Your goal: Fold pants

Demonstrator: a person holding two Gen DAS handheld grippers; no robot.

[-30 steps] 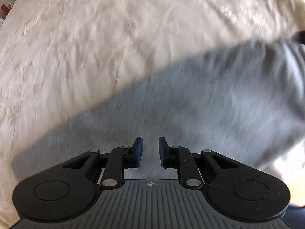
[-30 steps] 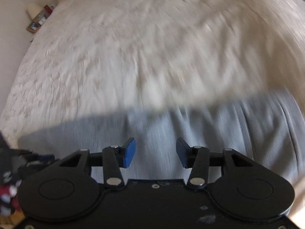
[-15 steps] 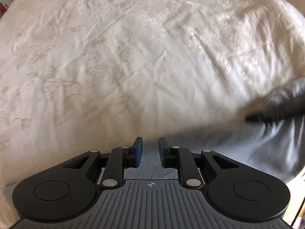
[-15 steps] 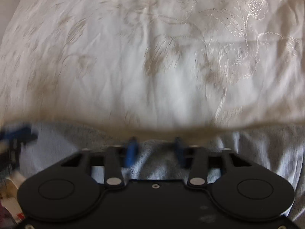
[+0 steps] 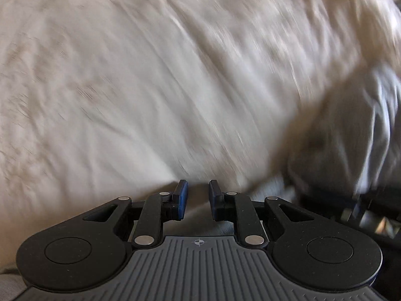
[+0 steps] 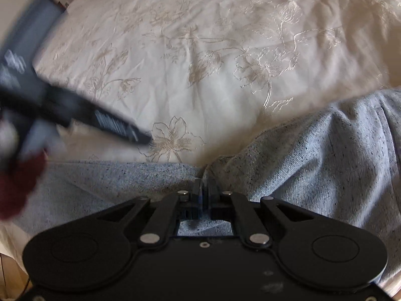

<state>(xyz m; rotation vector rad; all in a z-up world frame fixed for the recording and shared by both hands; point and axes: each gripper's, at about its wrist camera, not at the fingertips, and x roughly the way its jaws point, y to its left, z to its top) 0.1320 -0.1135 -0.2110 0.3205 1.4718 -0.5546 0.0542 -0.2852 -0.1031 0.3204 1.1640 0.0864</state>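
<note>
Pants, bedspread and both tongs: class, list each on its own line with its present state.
Pants: grey, rumpled, unfolded, edge pinched by right tongs.
Bedspread: white, spread flat, lightly creased.
Right tongs: shut on pants.
Left tongs: narrow gap, nothing gripped.

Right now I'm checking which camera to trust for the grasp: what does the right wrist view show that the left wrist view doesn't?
Only the right wrist view: the right gripper shut on a pinched ridge of the grey pants, plus sharp floral embroidery.

Only the left wrist view: the left gripper, a gap between its pads with nothing in it, everything motion-blurred.

Both: the cream bedspread and grey pants.
</note>
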